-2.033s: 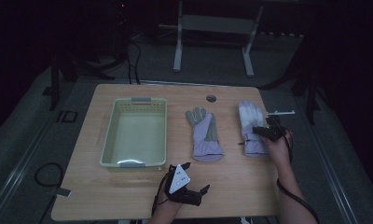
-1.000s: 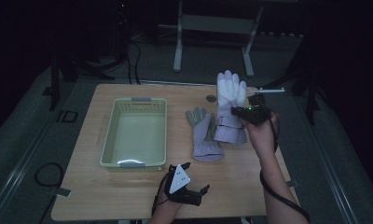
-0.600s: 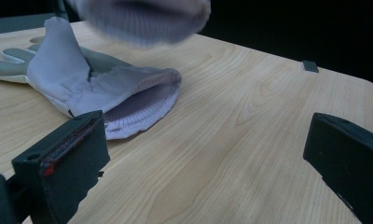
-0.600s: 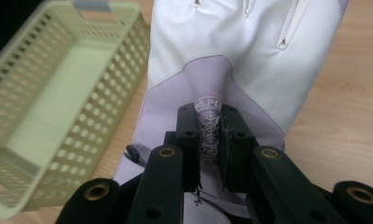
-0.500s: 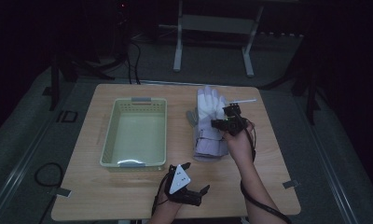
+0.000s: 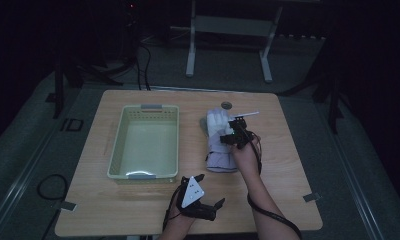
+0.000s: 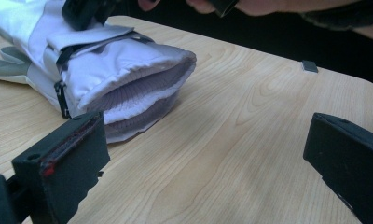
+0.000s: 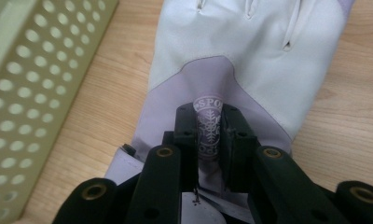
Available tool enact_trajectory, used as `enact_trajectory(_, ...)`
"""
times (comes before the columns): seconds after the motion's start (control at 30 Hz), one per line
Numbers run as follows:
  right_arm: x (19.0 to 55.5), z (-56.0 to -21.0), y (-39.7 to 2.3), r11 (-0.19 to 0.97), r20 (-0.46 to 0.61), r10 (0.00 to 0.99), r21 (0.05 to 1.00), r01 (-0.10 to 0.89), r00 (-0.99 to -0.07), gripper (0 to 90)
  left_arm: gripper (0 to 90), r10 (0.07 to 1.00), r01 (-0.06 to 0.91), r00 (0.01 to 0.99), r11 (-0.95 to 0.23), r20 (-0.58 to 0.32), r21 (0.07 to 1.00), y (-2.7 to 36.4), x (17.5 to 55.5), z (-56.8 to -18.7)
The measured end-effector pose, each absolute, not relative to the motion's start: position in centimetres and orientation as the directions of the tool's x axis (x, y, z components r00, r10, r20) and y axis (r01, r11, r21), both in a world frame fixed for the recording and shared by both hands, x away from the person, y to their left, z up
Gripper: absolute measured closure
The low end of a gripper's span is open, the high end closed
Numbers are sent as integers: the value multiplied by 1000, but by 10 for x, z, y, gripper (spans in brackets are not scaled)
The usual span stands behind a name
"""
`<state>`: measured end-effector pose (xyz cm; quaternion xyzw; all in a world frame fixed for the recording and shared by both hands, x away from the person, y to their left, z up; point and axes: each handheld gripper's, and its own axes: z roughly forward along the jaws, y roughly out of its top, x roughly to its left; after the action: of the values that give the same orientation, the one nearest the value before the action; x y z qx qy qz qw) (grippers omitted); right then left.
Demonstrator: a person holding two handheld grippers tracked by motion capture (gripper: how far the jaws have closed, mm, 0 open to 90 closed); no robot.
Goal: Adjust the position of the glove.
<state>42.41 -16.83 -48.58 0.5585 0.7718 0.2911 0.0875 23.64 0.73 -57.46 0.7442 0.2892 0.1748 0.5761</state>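
My right gripper (image 6: 236,135) is shut on a pinched fold of a white and lavender glove (image 6: 218,124), at its snowflake logo (image 8: 208,128). That glove (image 8: 250,46) lies on top of a second, matching glove (image 6: 222,162) near the table's middle. In the left gripper view the two gloves are stacked, their cuffs (image 7: 138,79) open towards me, and the right hand is above them. At the table's front edge my left gripper (image 6: 210,191) rests, open, with nothing between its jaws (image 7: 203,140).
A pale green perforated basket (image 6: 119,145) stands left of the gloves, close to the upper glove's edge (image 8: 31,84). A small dark disc (image 6: 226,105) lies behind the gloves. A small tag (image 7: 309,66) sits near the table's right edge.
My right gripper has carried the glove from the table's right side leftwards and down onto the other glove. The left gripper has stayed put.
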Motion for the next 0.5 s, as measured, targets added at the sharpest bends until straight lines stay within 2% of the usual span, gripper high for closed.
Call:
enact_trajectory(0.23,429,-491,-167,233,176,909,536,812,-377,750,2,631,232,772,-168,-77,958,7,236,-575)
enact_trajectory(0.3,429,-490,-166,257,164,903,537,804,-398,679,2,631,231,772,-168,-76,958,7,236,-575)
enact_trajectory(0.33,429,-490,-166,257,164,903,537,804,-398,679,2,631,231,772,-169,-75,958,7,237,-575)
enact_trajectory(0.5,427,-485,-174,286,165,880,564,775,-445,566,2,633,231,771,-169,-74,958,7,236,-575)
